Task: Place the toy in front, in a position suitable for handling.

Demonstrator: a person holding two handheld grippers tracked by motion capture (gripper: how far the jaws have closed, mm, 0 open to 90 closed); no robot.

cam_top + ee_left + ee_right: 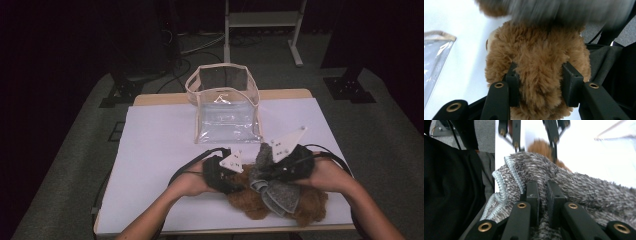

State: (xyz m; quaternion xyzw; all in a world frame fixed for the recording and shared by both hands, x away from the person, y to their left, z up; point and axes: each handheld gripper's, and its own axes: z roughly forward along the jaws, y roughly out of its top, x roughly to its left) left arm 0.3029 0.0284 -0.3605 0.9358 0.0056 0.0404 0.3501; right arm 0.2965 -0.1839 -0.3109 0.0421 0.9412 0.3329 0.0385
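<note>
— On the white tabletop [150,150]?
— A clear plastic bag [226,107] with beige trim, standing open near the far edge, empty as far as can be seen.
— Under the white sheet?
— A strip of pale wood [165,99] along the table's far side.
— Behind the table?
— Grey carpet [385,135], black cables [172,70] trailing across it, and the legs of a white metal frame [262,30].
— At the sides?
— Dark stand bases, one at far left [122,92], another at far right [350,87]; black curtain beyond.
— Closer in?
— Same bag's trimmed corner [439,37], seen low and sideways.
</note>
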